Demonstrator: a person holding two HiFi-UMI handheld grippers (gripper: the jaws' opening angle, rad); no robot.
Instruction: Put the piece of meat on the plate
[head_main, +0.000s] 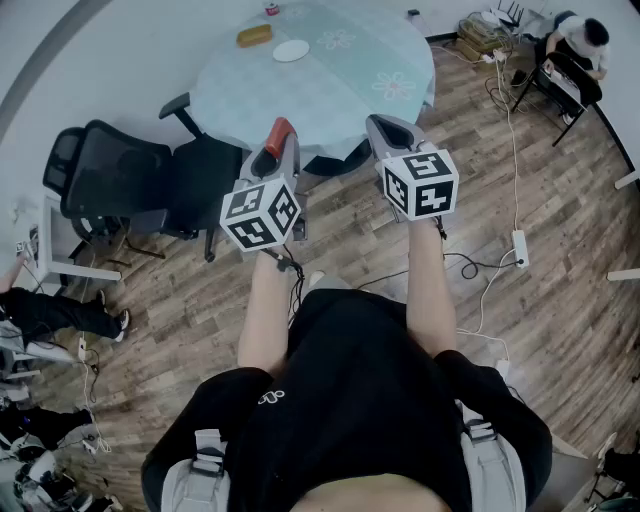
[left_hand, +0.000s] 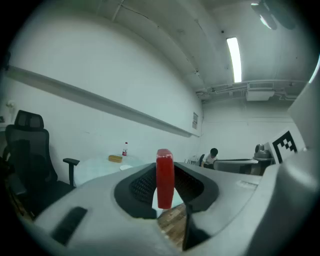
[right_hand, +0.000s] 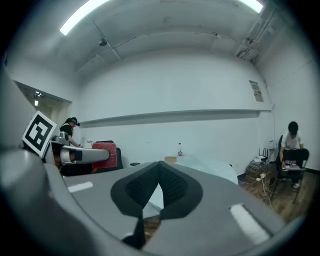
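My left gripper (head_main: 279, 138) is shut on a flat red piece of meat (head_main: 281, 130) and holds it in the air, short of the round table (head_main: 380, 60). In the left gripper view the meat (left_hand: 164, 180) stands on edge between the two jaws. A small white plate (head_main: 290, 50) lies on the far left part of the table, well ahead of both grippers; it shows faintly in the left gripper view as the plate (left_hand: 125, 167). My right gripper (head_main: 379, 126) hangs beside the left one, shut with nothing in it (right_hand: 159, 171). From the right gripper view the held meat (right_hand: 104, 155) shows at the left.
A brown block (head_main: 254, 35) and a small red-capped bottle (head_main: 271, 9) stand behind the plate. A black office chair (head_main: 130, 175) stands left of the table. A person sits at the far right (head_main: 580, 40). Cables and a power strip (head_main: 519, 247) lie on the wooden floor.
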